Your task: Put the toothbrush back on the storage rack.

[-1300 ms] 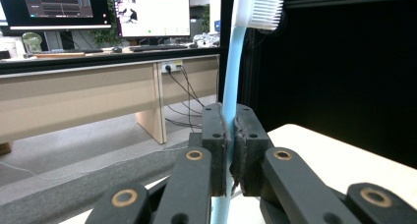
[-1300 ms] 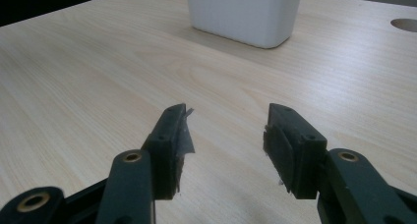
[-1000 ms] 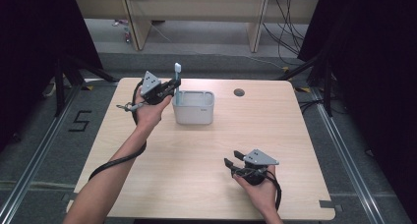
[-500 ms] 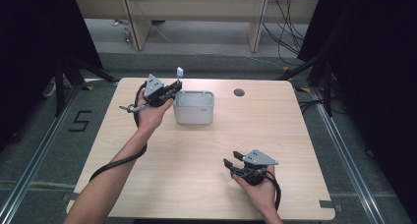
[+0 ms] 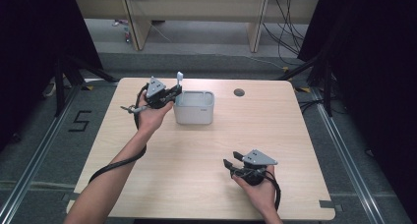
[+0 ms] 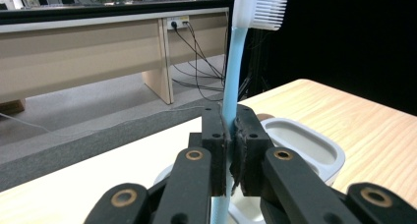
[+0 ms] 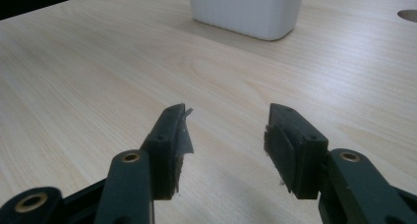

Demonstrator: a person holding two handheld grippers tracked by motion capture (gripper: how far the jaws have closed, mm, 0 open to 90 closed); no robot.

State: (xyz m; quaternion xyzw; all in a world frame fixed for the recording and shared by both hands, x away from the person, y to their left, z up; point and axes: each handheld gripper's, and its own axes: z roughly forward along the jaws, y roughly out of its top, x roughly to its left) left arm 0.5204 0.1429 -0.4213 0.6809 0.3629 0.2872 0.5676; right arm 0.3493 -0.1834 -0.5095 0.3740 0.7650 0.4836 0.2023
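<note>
My left gripper (image 6: 230,150) squeezes a blue toothbrush (image 6: 235,67), bristles up, just beside the white holder (image 5: 194,107), and my right gripper (image 7: 227,140) rests open near the table's (image 5: 196,175) front edge.

A light wood-grain table (image 5: 196,150) is seen at centre, w/ rounded corners — a round cable hole (image 5: 239,92) is set near its far edge, right of middle. Grey floor (image 5: 29,150) is laid around it; the numeral "5" (image 5: 81,121) is marked in black on the floor at the table's left. Dark metal rails (image 5: 351,160) are run along the floor on both sides. Beyond the far edge, a beige bench or desk (image 5: 196,8) is stood on pale legs — black cables (image 5: 290,17) are hung and trailed beneath it at right. Black curtains (image 5: 373,62) are hung at both sides. A wall socket (image 6: 178,22) is fitted above the cables in the left gripper view.
</note>
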